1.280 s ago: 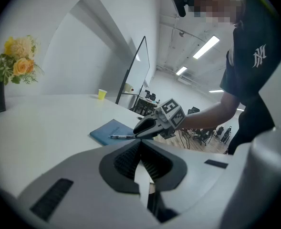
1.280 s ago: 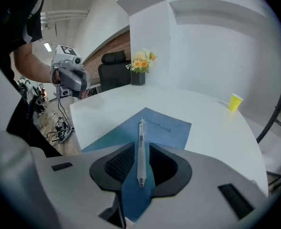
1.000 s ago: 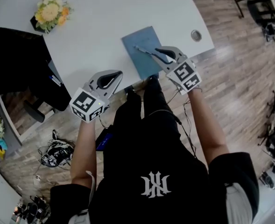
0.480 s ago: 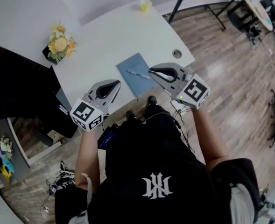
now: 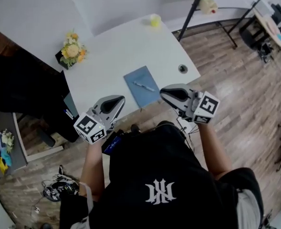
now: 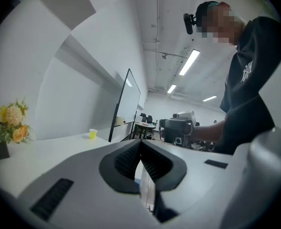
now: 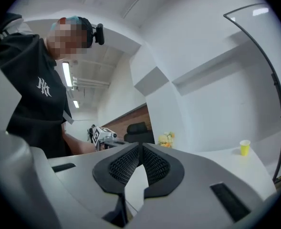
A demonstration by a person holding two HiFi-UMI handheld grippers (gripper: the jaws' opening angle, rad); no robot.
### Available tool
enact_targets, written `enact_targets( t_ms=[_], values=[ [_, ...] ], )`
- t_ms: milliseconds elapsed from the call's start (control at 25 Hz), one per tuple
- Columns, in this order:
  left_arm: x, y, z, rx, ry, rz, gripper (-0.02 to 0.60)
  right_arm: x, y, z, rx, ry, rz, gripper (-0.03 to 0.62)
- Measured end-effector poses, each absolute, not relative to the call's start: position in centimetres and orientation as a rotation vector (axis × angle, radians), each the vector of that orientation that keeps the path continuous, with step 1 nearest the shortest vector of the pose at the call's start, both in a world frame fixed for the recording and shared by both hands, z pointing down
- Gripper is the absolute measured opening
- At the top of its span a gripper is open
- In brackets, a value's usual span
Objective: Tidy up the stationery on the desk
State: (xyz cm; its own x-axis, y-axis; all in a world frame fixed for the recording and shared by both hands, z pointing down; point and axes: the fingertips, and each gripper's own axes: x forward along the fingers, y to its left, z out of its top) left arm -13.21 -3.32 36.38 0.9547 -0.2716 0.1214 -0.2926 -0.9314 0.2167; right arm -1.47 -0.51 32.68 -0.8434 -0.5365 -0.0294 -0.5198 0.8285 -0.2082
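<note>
On the white desk (image 5: 116, 51) in front of me, the blue notebook (image 5: 139, 90) lies flat close to the near edge. Its long axis runs from that edge away from me, leaning a bit to the left as it goes. The pen (image 5: 144, 86) sits on top of the notebook, roughly in the middle. It lies crosswise to the cover, with its long axis slanting from far-left to near-right. Can't tell which end is the tip, it's too small from up here.

Neither claw has anything. My left gripper (image 5: 119, 99) has its jaws fully closed, pads pressed together, nothing between them. It hangs just off the near desk edge, to the left of the notebook, pointing toward the desk. My right gripper (image 5: 163, 91) is the same deal: jaws closed tight and empty. It's over the wood floor (image 5: 235, 89), just right of the notebook's near corner, pointing left across at the other claw.

Other stuff on the desk: a bunch of yellow flowers (image 5: 72, 50) at the far left corner, a little yellow cup (image 5: 154, 20) at the far edge, and a cable hole (image 5: 183, 68) near the right edge. All of it sits well apart from the notebook.
</note>
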Motion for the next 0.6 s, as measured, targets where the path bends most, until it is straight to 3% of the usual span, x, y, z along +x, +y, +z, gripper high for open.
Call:
enact_targets(
  t_ms=[280,600],
  values=[
    [-12.2,-1.3,37.1,2.774,-0.607,0.028,0.003,0.6,0.5,34.4,-0.722,3.086,-0.238,0.048],
    [-6.0,4.0,37.3,2.725,-0.744,0.05,0.003,9.2,4.7,33.3,-0.675,3.019,-0.282,0.048]
  ],
)
